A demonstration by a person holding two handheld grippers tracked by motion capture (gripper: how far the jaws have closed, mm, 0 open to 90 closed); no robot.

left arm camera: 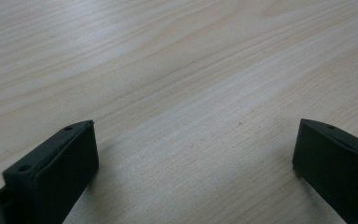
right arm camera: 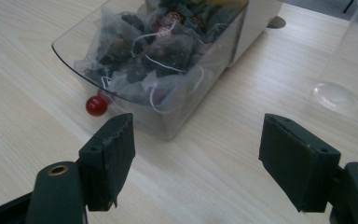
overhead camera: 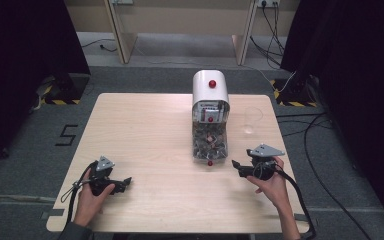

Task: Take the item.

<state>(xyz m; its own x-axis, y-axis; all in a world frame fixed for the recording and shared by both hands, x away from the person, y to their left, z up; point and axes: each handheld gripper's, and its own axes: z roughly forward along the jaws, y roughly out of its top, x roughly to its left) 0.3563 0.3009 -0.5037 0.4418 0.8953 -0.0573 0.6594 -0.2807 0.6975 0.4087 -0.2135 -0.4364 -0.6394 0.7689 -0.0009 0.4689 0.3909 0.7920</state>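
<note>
A white dispenser box [overhead camera: 210, 89] with a red button stands at the middle back of the wooden table [overhead camera: 145, 130]. Its clear drawer [overhead camera: 210, 147] is pulled out toward me and holds several tea bags [right arm camera: 154, 51]. A small red knob [right arm camera: 96, 105] sits at the drawer's front. My right gripper [overhead camera: 236, 165] hovers just right of the drawer front, open and holding nothing; in the right gripper view its jaws [right arm camera: 198, 149] frame the drawer's near corner [right arm camera: 177, 121]. My left gripper [overhead camera: 125, 182] rests low at the front left, open over bare wood [left arm camera: 196, 154].
A clear empty glass [overhead camera: 251, 120] stands to the right of the dispenser, close behind my right gripper, and shows at the right edge of the right gripper view [right arm camera: 349, 70]. Cables trail off both grippers toward the table's front edge.
</note>
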